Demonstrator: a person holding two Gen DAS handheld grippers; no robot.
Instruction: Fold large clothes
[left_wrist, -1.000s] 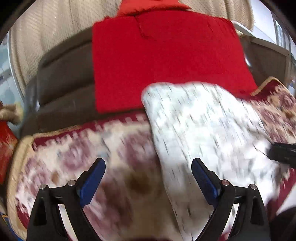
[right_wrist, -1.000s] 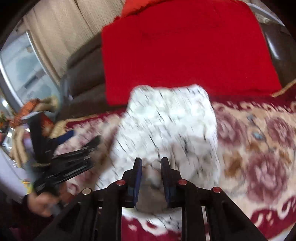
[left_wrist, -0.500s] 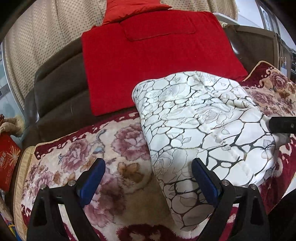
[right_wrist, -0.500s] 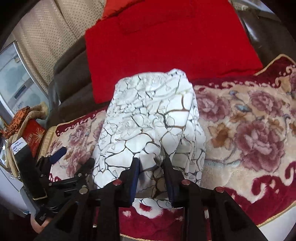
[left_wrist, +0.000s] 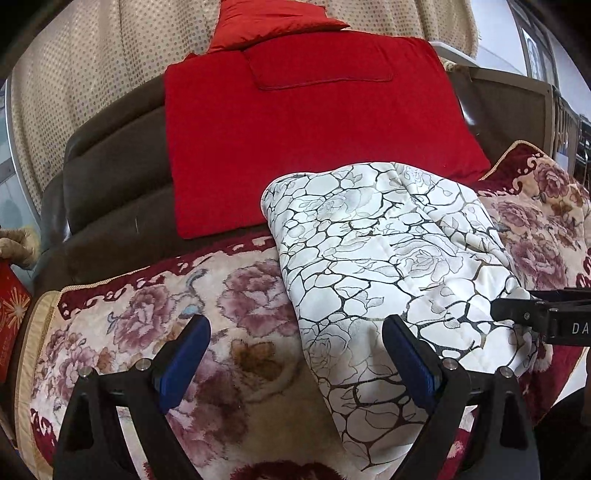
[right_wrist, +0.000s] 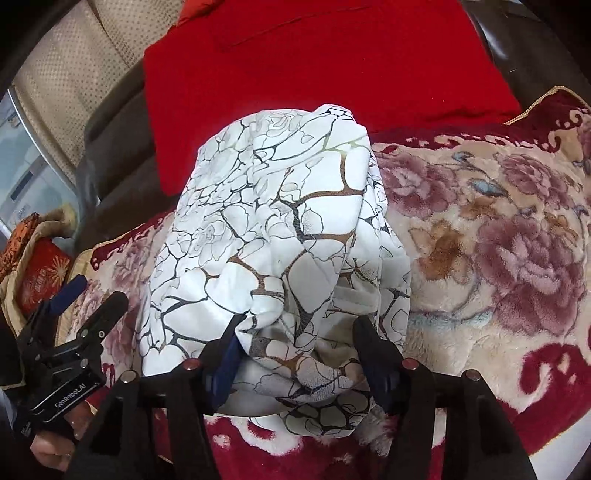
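A folded white garment (left_wrist: 388, 258) with a black crackle-and-rose print lies on the floral blanket. My left gripper (left_wrist: 295, 325) is wide open above the blanket, its right finger over the garment's left edge, and it holds nothing. In the right wrist view it (right_wrist: 98, 293) hovers at the left, apart from the cloth. My right gripper (right_wrist: 299, 332) sits at the near end of the garment (right_wrist: 277, 221). Its jaws are opening, and a bunched fold lies loosely between the pads. One of its fingers (left_wrist: 517, 310) shows at the garment's right side in the left wrist view.
The floral blanket (left_wrist: 147, 314) covers the seat of a brown sofa (left_wrist: 110, 184). A red padded cover (left_wrist: 314, 129) hangs on the backrest, with a beige curtain (left_wrist: 92, 74) behind. A red box (right_wrist: 40, 277) sits off the left end. A hand (right_wrist: 48, 446) grips the left tool.
The right gripper's jaws, earlier shut on the garment's near fold, have spread apart as it sank. The garment has settled on the blanket. The left gripper stays open.
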